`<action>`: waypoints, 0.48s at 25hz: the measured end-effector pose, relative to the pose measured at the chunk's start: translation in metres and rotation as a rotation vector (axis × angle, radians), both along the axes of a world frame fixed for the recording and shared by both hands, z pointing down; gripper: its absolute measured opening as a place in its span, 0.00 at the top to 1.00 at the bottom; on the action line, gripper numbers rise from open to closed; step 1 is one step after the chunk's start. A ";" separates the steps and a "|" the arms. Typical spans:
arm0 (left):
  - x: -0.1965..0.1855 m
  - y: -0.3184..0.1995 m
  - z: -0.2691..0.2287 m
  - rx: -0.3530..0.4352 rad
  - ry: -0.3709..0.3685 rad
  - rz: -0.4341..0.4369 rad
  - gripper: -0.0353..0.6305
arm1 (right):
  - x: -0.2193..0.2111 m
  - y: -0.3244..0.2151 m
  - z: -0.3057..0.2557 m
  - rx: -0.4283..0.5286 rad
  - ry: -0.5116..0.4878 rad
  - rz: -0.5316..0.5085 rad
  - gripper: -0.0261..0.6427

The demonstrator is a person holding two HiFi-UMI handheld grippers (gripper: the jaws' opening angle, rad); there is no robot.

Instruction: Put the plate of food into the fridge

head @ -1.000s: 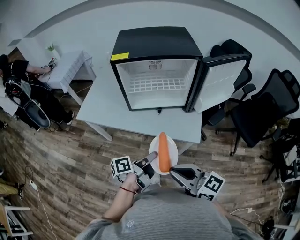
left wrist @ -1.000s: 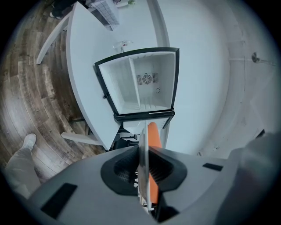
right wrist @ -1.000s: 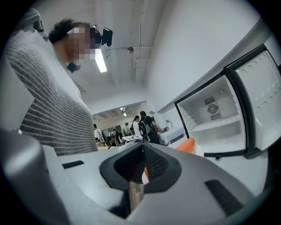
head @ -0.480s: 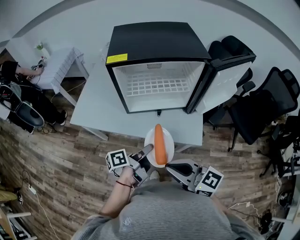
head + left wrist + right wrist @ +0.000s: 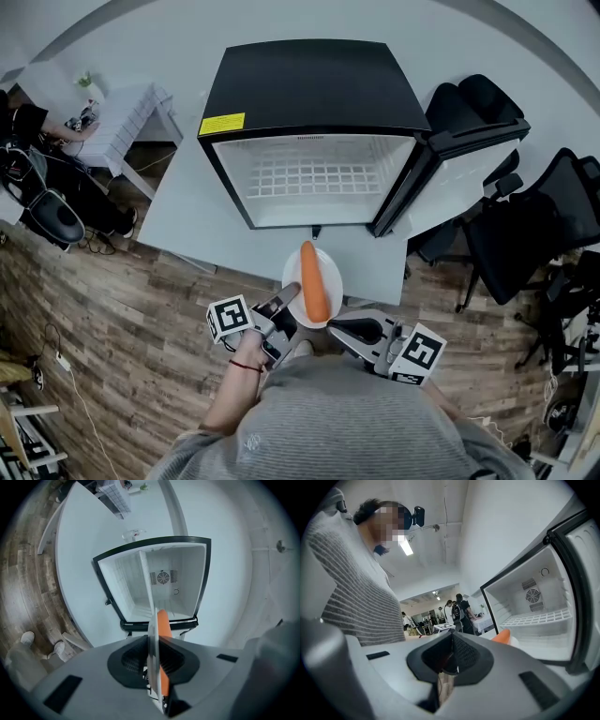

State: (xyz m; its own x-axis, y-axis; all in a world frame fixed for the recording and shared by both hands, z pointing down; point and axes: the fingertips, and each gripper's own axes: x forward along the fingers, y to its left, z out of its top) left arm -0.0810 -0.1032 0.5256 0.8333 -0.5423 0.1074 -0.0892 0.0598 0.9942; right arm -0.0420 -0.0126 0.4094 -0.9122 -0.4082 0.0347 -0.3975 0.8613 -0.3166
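The plate [image 5: 334, 279], bearing a carrot [image 5: 313, 281], is being clamped by its rim in the left gripper [image 5: 289, 300]; the right gripper [image 5: 337, 327] is being held shut, empty, just beside it.

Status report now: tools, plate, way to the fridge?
Left tool shut on plate rim; right tool shut, empty, beside it. Carrot on plate. Fridge open, way free.

Table [image 5: 187, 220]: big, pale grey, flat top.
On the table: one small black fridge [image 5: 309, 89], white inside, its door open to the right.
Floor [image 5: 122, 328]: brown wood planks.
On the floor: black chairs [image 5: 525, 234] at the right, small white table [image 5: 127, 127] at the left.
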 end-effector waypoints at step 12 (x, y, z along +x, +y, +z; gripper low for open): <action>0.029 -0.022 -0.003 -0.006 -0.016 -0.069 0.87 | 0.034 -0.035 -0.004 0.001 -0.003 -0.104 0.94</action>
